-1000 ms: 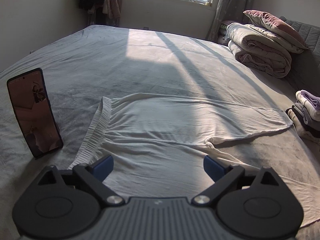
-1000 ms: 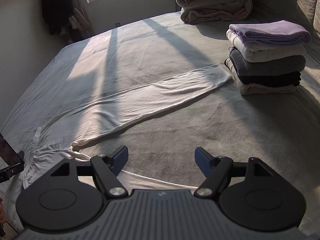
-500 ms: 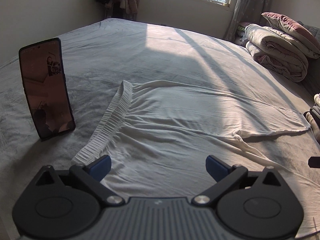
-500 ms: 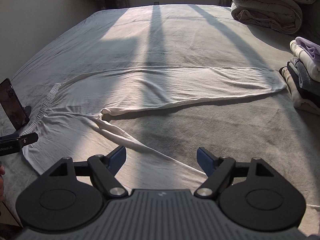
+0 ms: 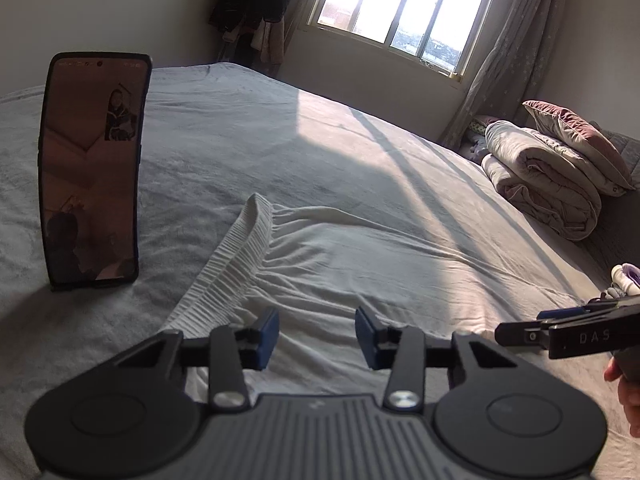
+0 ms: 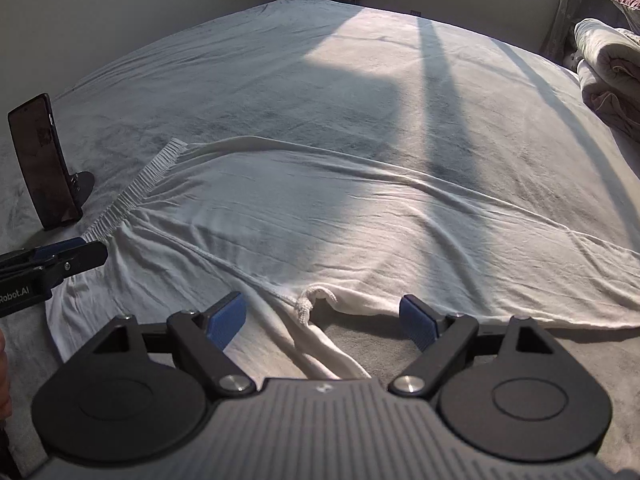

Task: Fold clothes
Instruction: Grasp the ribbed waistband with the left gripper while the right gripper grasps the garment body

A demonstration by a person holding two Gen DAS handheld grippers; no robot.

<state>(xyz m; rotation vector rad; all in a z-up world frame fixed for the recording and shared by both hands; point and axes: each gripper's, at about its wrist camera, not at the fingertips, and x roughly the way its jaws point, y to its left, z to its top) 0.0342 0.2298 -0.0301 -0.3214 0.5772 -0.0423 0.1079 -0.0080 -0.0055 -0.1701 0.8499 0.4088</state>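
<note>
White trousers (image 5: 360,256) lie spread flat on the grey bed (image 5: 224,128), their ribbed waistband (image 5: 228,256) at the left and the legs running right. My left gripper (image 5: 316,334) hovers low over the waist end near the waistband's near corner. Its jaws are closing, with a gap still showing and flat cloth under it. In the right wrist view the left gripper (image 6: 96,254) shows side-on at that corner. My right gripper (image 6: 322,320) stands wide, its jaws still opening, with the trousers' crotch seam (image 6: 308,304) between its fingers. It enters the left wrist view as the right gripper (image 5: 516,330).
A phone (image 5: 94,168) stands upright on a stand left of the waistband, also seen as the phone (image 6: 40,160). A rolled quilt with a pillow (image 5: 548,184) lies at the far right. The edge of a stack of folded clothes (image 5: 624,280) shows there too. A hand (image 5: 628,392) is at the right edge.
My left gripper has sunk towards the waistband and its jaws have narrowed a lot. The right gripper has swung left from the trouser leg to the crotch and now shows in the left view.
</note>
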